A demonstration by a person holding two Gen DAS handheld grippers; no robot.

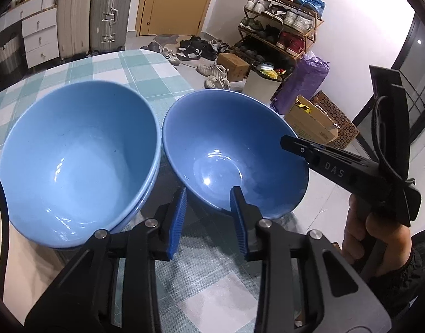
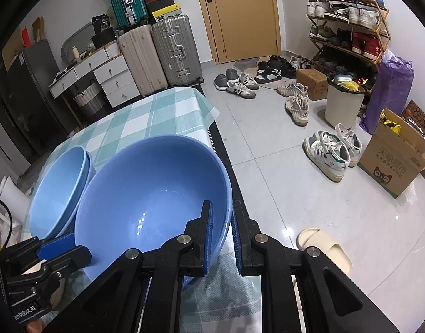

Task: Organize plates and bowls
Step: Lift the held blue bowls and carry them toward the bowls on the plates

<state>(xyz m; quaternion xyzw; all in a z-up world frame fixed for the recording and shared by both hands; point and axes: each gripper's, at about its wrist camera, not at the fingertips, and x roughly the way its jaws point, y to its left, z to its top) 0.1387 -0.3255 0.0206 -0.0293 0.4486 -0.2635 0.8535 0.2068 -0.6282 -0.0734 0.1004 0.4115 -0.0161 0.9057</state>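
Two blue bowls are over a green-and-white checked tablecloth (image 1: 145,69). The lighter bowl (image 1: 79,161) on the left is nested in another like it; it also shows in the right wrist view (image 2: 59,188). The darker bowl (image 1: 234,152) is on the right, also in the right wrist view (image 2: 151,197). My right gripper (image 2: 221,236) is shut on this bowl's right rim; in the left wrist view it reaches in from the right (image 1: 301,149). My left gripper (image 1: 208,219) is open; its jaws straddle the bowl's near rim without closing on it.
The table's right edge drops to a tiled floor with scattered shoes (image 2: 329,152), a slipper (image 2: 323,247), cardboard boxes (image 2: 393,163), a bin (image 2: 343,105) and a shoe rack (image 2: 348,27). Suitcases (image 2: 157,52) and drawers (image 2: 109,77) stand behind the table.
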